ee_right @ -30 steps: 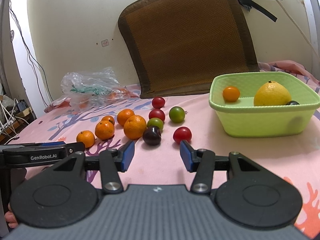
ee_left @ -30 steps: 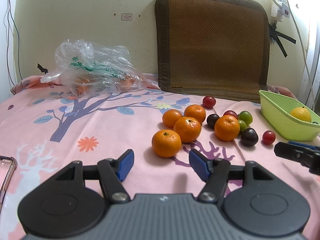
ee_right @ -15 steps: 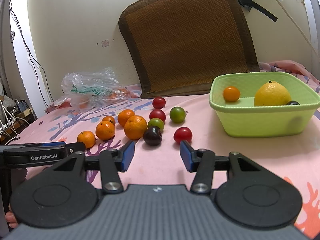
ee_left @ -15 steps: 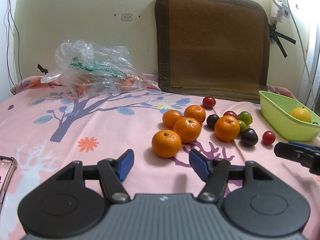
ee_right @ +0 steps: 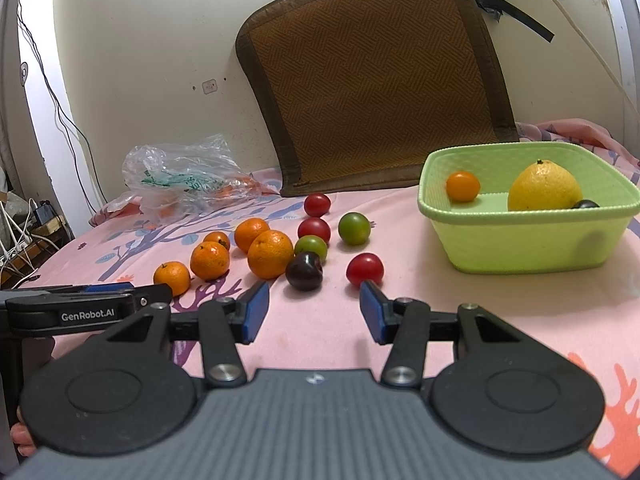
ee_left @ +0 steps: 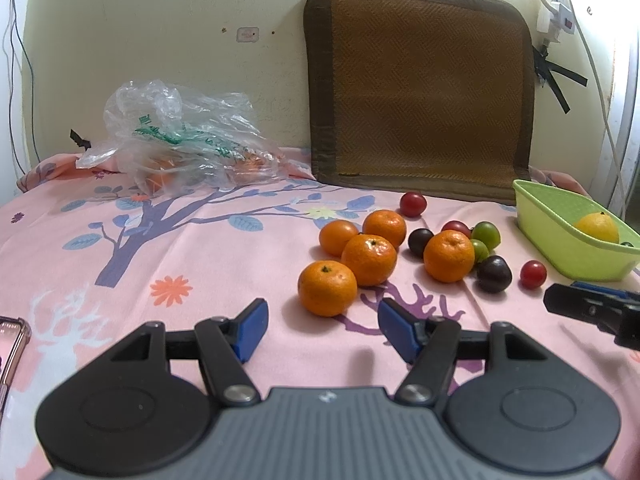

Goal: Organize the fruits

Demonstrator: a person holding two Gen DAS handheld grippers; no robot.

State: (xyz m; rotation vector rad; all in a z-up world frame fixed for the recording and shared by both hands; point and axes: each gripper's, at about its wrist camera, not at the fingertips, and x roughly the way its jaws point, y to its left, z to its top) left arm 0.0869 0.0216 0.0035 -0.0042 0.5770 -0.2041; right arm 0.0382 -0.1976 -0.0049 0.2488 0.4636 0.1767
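Almost nothing is being changed over the last second: both views are matching the earlier ones, with only a slight drift in the right wrist view, so no fruit is yet being picked and the sorting is judged to be pausing before a grasp.

The left hand-held gripper [ee_left: 322,330] is being held wide and empty, with the nearest orange [ee_left: 327,288] lying just beyond its blue pads at 12 o'clock. The right hand-held gripper [ee_right: 314,310] is likewise being held wide and empty, a glossy dark plum [ee_right: 304,271] and a smooth red fruit [ee_right: 365,269] sitting just ahead.

Farther out, dimpled round oranges and small green fruits are being left loose on the pink printed cloth [ee_left: 200,248]. At 2 o'clock, the textured green plastic basket [ee_right: 532,246] is holding a large yellow citrus [ee_right: 545,188]. A crinkled clear plastic bag [ee_left: 180,140] is resting at 10 o'clock.
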